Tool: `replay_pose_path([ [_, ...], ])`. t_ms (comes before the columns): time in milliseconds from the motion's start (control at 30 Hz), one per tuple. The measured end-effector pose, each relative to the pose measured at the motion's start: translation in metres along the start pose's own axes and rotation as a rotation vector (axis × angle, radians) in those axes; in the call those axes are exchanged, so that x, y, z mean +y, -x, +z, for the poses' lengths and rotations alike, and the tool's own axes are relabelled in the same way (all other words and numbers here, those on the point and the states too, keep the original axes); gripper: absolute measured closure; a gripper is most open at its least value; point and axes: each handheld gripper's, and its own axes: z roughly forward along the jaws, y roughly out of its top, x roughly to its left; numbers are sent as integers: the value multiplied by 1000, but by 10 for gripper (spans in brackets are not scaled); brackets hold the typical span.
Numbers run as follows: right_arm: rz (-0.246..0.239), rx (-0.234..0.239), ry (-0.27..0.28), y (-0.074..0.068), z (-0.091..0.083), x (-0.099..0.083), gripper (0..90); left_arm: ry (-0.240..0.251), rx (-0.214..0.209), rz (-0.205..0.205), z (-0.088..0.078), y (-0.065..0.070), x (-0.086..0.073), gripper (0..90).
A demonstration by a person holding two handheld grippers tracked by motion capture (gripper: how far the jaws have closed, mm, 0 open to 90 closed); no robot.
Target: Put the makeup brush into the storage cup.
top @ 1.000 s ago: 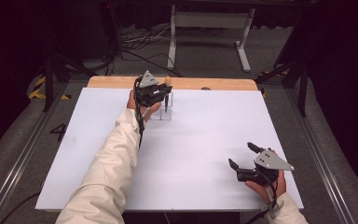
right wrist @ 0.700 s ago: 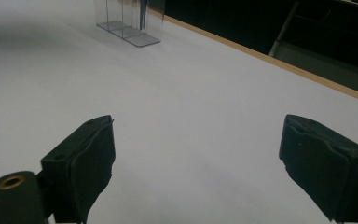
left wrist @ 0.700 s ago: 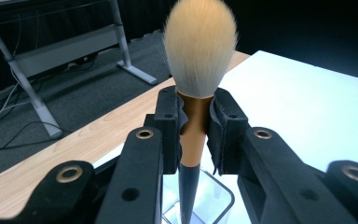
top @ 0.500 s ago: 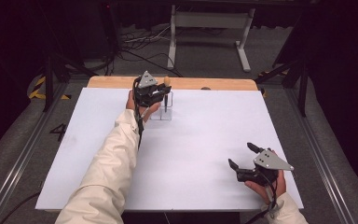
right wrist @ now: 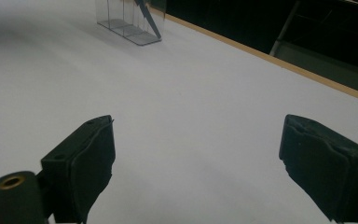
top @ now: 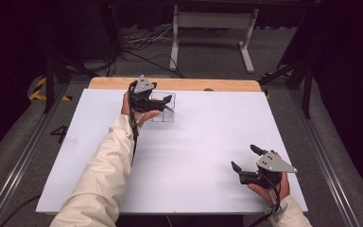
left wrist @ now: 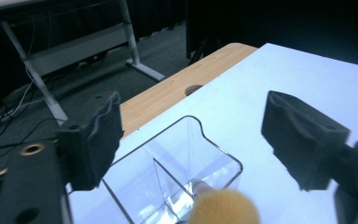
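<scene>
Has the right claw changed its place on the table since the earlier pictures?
No. The right claw sits at the same spot near the white table's near right corner, jaws open.

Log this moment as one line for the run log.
left gripper: jaws just opened, over clear divided holder | makeup brush: standing in holder, released | right gripper: open, idle above table

A: Location of the left gripper point(top: 163, 103)?
B: At the counter's point(top: 194, 142) far edge, directly over the clear organizer point(top: 163, 113). Its jaws have just been opening.
A: And the right gripper point(top: 246, 158)?
B: Near the front right corner, jaws apart, holding nothing.
</scene>
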Motion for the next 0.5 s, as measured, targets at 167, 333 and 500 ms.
replay_pose_path([
  [167, 1, 0, -1, 0, 0, 0, 112, 0, 6, 26, -11, 0, 0, 128],
  [333, 0, 0, -3, 0, 0, 0, 112, 8, 1, 36, -19, 0, 0, 104],
  [500, 0, 0, -4, -1, 0, 0, 112, 24, -6, 58, -29, 1, 1, 79],
])
